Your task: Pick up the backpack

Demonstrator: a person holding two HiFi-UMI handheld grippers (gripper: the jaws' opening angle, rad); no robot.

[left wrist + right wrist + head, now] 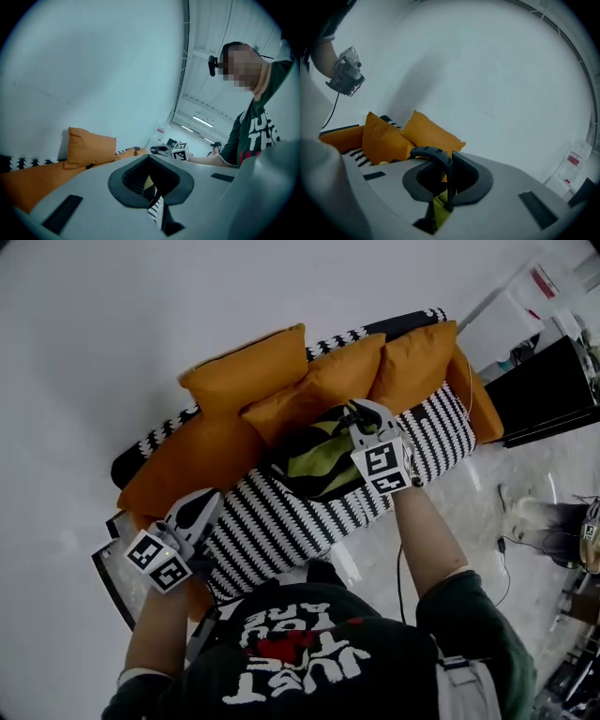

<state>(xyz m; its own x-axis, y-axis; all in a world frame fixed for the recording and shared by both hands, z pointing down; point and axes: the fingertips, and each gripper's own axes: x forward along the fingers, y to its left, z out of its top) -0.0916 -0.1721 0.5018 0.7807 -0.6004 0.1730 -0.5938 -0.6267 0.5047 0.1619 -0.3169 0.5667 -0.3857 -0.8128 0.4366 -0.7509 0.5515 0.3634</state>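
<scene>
Right gripper (pixel 445 187): jaws pressed onto the black carry handle (pixel 436 153) of the backpack (pixel 439 211). The handle arches up over the jaws as a ribbed loop. A strip of lime-green fabric shows just below the jaws.

From the head view, the right gripper (pixel 354 418) sits at the upper end of the backpack (pixel 314 460), the end nearest the back cushions.

Backpack: black with lime-green panels, lying on the seat of the sofa (pixel 300 521), about mid-length. It touches the row of cushions behind it. What is inside cannot be seen from any view.

Left gripper (pixel 152 187): jaws together, only a thin slit between the pads, nothing held. A sliver of black-and-white patterned cloth shows through the slit. In the head view the left gripper (pixel 202 507) hangs over the left end of the sofa seat, well apart from the backpack.

Surface: the sofa seat is covered in a black-and-white zigzag weave. Three orange cushions stand along the backrest: left (pixel 248 367), middle (pixel 323 385), right (pixel 412 362). A larger orange cushion (pixel 192 460) lies at the left end of the seat, next to the left gripper.

Surroundings: pale wall behind the sofa, and a black cabinet (pixel 548 390) just beyond its right end.
</scene>
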